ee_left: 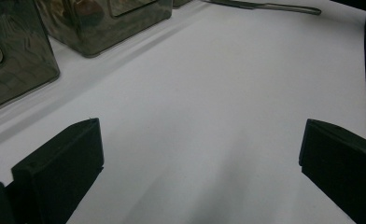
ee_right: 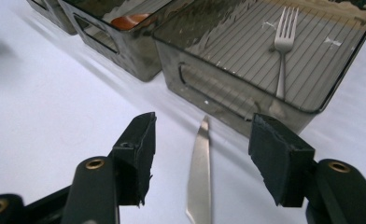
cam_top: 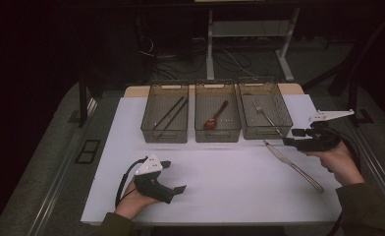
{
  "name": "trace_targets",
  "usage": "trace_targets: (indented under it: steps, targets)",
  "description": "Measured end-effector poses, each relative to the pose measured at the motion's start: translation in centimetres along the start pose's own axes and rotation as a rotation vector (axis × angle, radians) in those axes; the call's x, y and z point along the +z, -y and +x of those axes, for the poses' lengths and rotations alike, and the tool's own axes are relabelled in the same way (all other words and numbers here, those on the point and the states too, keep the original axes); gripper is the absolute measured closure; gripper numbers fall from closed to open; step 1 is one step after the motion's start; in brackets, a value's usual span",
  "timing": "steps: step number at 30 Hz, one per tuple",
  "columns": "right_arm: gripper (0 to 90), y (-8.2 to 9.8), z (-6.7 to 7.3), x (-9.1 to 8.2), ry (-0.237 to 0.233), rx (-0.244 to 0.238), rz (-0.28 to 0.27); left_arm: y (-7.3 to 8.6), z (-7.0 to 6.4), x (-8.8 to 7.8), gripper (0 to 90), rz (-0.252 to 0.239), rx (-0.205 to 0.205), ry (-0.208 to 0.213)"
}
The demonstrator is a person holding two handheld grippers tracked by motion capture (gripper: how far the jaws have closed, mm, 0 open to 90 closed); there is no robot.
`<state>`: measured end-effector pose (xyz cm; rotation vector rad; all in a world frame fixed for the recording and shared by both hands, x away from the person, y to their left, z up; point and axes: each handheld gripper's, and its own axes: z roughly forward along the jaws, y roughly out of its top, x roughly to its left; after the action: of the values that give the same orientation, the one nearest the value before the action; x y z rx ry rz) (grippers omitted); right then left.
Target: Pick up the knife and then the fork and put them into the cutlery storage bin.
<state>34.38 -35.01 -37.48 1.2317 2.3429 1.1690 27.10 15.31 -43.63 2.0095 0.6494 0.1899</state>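
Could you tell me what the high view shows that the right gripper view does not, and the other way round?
The high view alone gives the left bin's chopsticks, the whole red spoon in the middle bin, the left gripper resting on the white table, and the knife's handle.

The right gripper view alone gives the fork's tines up close and the right gripper with its jaws open, astride the blade without touching it.

Both show the knife on the table before the right bin, and the fork in that bin.
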Motion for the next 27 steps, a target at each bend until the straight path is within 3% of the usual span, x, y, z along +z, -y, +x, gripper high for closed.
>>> trace_targets:
  steps: [9,14,18,27]
  targets:
    - [46.8,2.4,0.3,-0.1,-0.012,0.008,0.021,0.0,0.0,0.0,0.0,0.002,0.003,-0.002]
    - [51.0,2.8,0.4,0.0,0.007,-0.005,0.082,0.0,-0.1,0.0,0.0,0.001,0.003,-0.004]
    - [53.5,2.7,0.7,0.4,0.049,-0.032,0.199,0.0,-0.1,0.0,0.0,0.003,0.002,-0.004]
    - [59.0,2.6,0.9,2.7,0.06,-0.109,0.502,0.0,-0.1,0.1,0.0,0.005,0.002,-0.002]
